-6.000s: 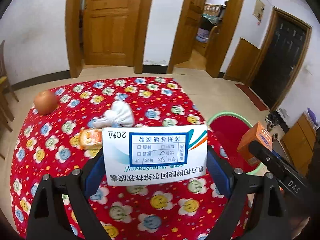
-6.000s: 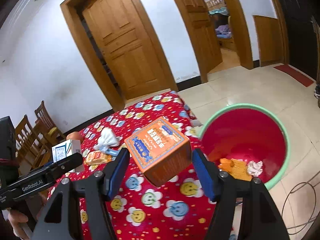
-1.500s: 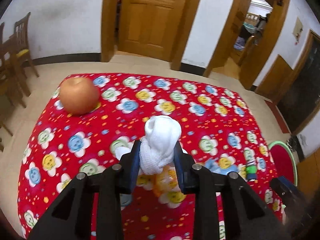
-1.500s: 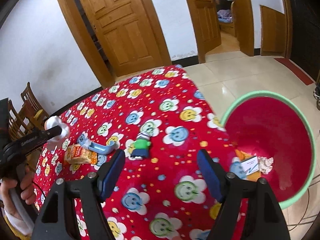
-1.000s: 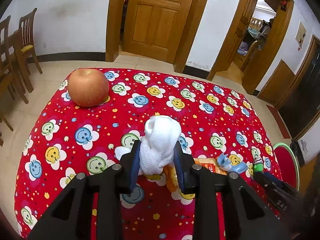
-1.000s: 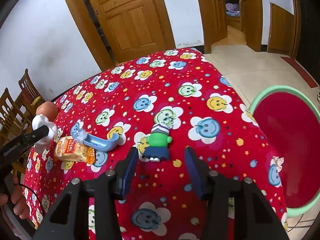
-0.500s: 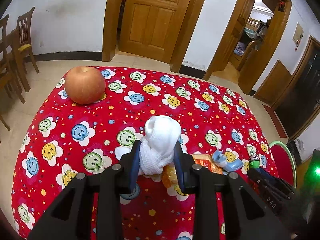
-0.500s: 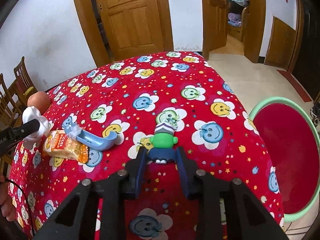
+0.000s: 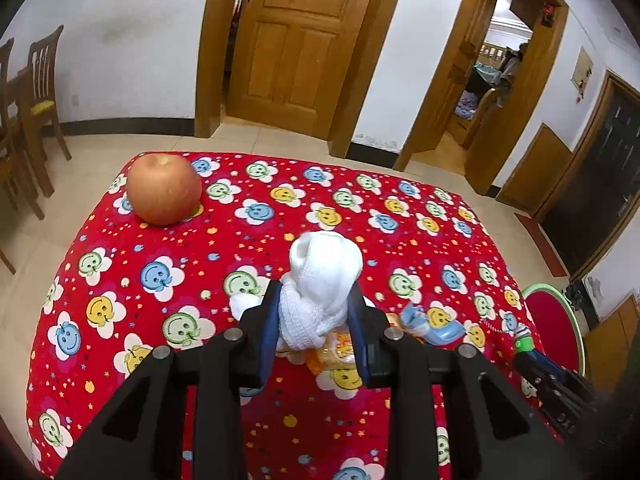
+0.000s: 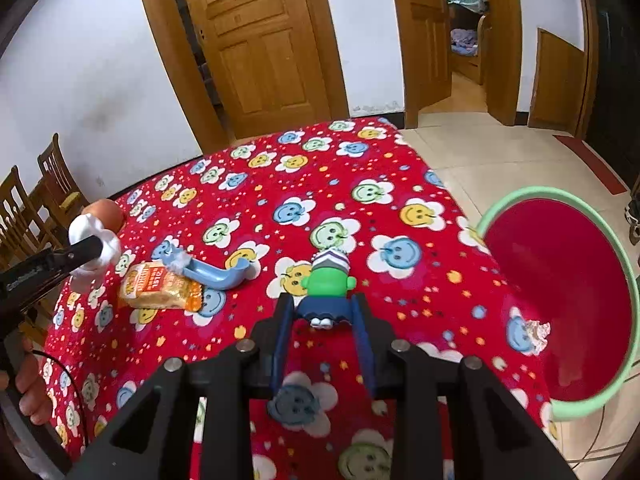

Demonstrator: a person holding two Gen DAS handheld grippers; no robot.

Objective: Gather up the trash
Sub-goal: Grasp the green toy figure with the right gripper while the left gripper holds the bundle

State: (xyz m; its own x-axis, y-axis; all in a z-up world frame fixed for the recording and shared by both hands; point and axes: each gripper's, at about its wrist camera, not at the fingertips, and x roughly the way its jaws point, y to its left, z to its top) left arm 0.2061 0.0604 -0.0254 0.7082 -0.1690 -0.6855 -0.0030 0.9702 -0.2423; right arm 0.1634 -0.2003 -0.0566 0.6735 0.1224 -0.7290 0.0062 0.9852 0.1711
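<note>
My left gripper (image 9: 316, 312) is shut on a white crumpled cloth wad (image 9: 320, 280) and holds it above the red smiley tablecloth (image 9: 120, 280); it also shows in the right wrist view (image 10: 94, 246). My right gripper (image 10: 322, 310) is closed around the base of a small green toy figure (image 10: 328, 286) with a striped hat, standing on the cloth. An orange snack packet (image 10: 158, 286) and a blue plastic scoop (image 10: 208, 270) lie between the two grippers. The red bin with a green rim (image 10: 560, 280) stands on the floor at the right.
An apple (image 9: 164, 188) sits at the table's far left corner. Wooden chairs (image 9: 28, 96) stand left of the table. Wooden doors (image 9: 296, 40) are behind. The bin holds crumpled paper (image 10: 534, 330). The table's right edge drops off next to the bin.
My right gripper dropped the orange box earlier, moved over the table to the green figure and has closed around it. My left gripper has held the cloth wad nearly still.
</note>
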